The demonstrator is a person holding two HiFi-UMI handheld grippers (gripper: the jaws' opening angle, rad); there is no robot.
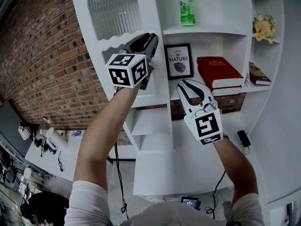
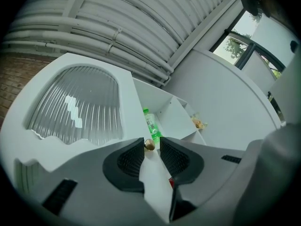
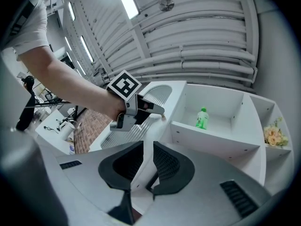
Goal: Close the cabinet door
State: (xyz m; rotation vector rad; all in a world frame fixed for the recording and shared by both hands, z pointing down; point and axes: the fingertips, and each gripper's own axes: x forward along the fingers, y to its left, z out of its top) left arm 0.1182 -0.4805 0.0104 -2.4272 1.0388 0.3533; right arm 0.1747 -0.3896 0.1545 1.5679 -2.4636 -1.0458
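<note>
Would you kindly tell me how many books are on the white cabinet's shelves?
2. A red book lies flat just right of the framed picture; a darker book lies further right still. Others may be hidden from view.

White cabinet, green bottle, framed print, red book, flowers

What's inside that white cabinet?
A green bottle on top, a framed print and red book below, flowers at the side. The right tongs cover part of the shelf beneath.
</note>
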